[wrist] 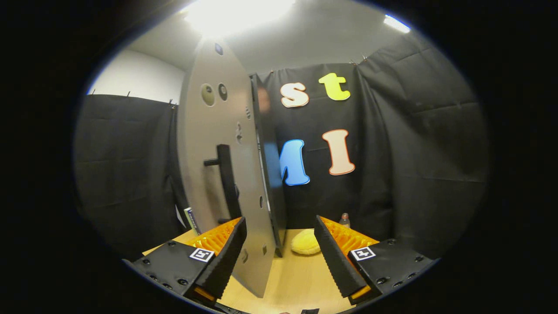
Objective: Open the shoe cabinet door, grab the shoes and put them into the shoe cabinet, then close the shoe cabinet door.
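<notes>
The shoe cabinet's grey door (pixel 213 131) stands swung out towards me, tall and upright on the wooden table (pixel 296 279). A black bar handle (pixel 226 179) runs down its face, just above my left fingertip. Behind the door's far edge rises the cabinet's dark glossy body (pixel 271 174). My gripper (pixel 279 220) is open; the door's lower corner reaches in between the fingers, close by the left one, and the right finger stands well apart from it. A soft yellow shoe (pixel 305 243) lies on the table just beyond the fingers, beside the cabinet's base.
A small clear bottle (pixel 344 219) stands at the table's back, behind my right finger. A thin book-like object (pixel 192 220) leans left of the door. Black cloth walls close in the booth on all sides.
</notes>
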Motion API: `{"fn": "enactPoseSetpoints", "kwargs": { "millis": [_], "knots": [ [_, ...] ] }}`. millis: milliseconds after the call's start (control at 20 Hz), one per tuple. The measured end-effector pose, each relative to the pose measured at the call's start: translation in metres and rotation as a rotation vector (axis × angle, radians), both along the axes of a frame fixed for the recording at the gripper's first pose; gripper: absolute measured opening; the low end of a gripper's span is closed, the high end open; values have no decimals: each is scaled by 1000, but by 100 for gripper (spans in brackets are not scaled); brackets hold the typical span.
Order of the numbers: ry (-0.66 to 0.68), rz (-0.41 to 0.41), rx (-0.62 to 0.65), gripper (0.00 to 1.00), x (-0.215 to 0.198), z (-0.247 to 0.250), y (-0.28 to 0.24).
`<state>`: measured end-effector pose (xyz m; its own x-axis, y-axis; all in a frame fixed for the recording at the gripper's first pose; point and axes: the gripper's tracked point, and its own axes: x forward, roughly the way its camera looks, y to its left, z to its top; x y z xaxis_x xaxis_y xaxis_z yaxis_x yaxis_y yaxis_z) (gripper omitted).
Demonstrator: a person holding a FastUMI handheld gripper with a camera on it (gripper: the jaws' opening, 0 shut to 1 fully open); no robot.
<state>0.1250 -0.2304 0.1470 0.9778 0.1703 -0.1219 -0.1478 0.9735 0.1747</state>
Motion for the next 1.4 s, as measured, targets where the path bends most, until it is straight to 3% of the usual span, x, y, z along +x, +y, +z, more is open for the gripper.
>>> {"fn": "enactPoseSetpoints", "kwargs": {
  "millis": [350, 450, 900, 1400],
  "knots": [
    [-15, -44, 21, 98, 38, 19, 3],
    [-14, -37, 9, 98, 35, 20, 16],
    [-4, -180, -91, 96, 19, 27, 37],
    [18, -244, -124, 96, 9, 29, 123]
  ]
}}
